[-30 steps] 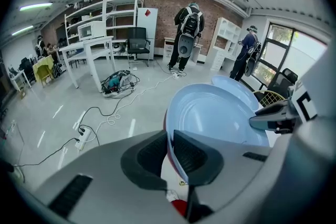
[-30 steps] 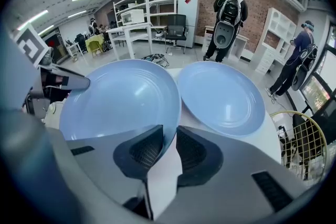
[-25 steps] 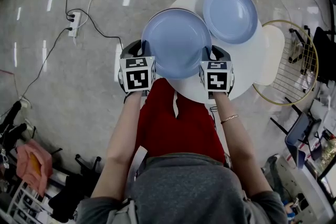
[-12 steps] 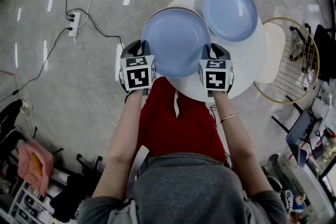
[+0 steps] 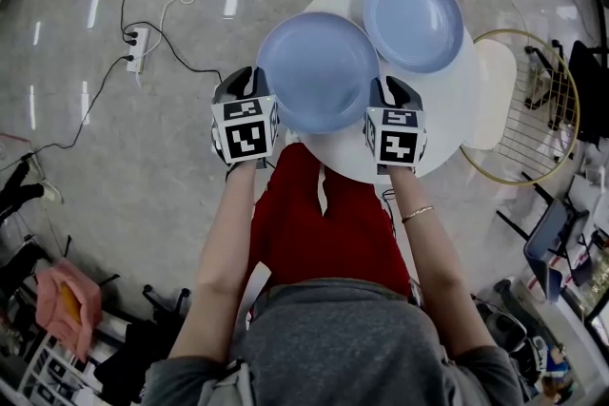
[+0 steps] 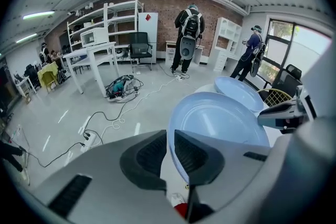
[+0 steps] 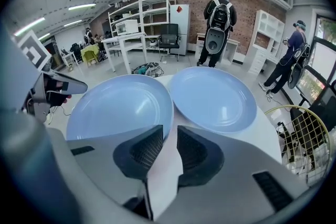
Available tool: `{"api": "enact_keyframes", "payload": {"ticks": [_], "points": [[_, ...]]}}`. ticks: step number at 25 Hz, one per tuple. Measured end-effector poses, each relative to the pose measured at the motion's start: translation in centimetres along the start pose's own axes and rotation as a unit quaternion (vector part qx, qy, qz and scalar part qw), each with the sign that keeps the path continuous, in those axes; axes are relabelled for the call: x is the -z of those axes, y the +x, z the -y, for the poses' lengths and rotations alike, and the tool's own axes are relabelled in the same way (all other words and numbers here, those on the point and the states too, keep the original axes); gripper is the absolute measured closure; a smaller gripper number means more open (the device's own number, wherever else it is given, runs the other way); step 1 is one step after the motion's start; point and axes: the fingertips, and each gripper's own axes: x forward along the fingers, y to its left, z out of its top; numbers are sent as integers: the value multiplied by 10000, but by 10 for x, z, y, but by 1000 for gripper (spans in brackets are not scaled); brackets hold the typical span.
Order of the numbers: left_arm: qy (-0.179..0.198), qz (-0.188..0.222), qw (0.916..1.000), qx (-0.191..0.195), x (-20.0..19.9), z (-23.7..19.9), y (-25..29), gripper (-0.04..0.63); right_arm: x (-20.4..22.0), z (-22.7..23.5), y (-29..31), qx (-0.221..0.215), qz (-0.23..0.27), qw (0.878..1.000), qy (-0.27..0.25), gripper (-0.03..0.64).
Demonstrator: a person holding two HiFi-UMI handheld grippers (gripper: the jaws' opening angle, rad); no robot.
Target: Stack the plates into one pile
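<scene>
Head view: two pale blue plates lie side by side, not yet stacked, on a round white table [image 5: 447, 121].
Near plate [image 5: 319, 71]: it sits between the two grippers, with one rim in front of each pair of jaws. Its left part reaches out past the table edge.
Far plate [image 5: 413, 20]: it lies beyond the right gripper's jaws and a little to their right. Its rim is close against the near plate's, and neither gripper touches it.
Left gripper [image 5: 244, 83]: the jaws stand a narrow way apart and have just been opening. The near plate's left rim shows at the mouth of the gap, by the inner edge of the right-hand jaw, and the pads are not pressing on it.
Right gripper [image 5: 393, 90]: the jaws are parted, with bare white table showing through the gap. The near plate's right rim lies just ahead of the left-hand jaw's tip and is not gripped.
</scene>
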Motion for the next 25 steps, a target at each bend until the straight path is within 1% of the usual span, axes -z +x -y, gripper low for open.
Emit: {"api": "enact_keyframes", "payload": {"ticks": [4,7,9,11,13,18,22,25], "points": [[269,163,9994,130,-19,14,-2,560,-2,5,-7,64,98,9999,62,535],[524,296,9978,270,-36,31,1,565,-2,14,-11,118,169,9996,167,535],[653,368,9963,412,-47,46,3,569,-3,23,-14,179,205,9993,241,535],[704,452,9946,611,-58,62,4,578,-4,33,-17,240,252,9989,325,535],[767,515,9922,833,-67,79,6,578,-4,42,-21,299,303,9982,426,535],[1135,581,9843,1224,-84,123,11,580,-1,72,-32,483,406,9957,674,535],[1391,614,9784,1402,-100,148,17,580,0,95,-38,629,478,9933,847,535],[1521,609,9758,1449,-111,163,25,580,0,115,-40,733,527,9914,951,535]]}}
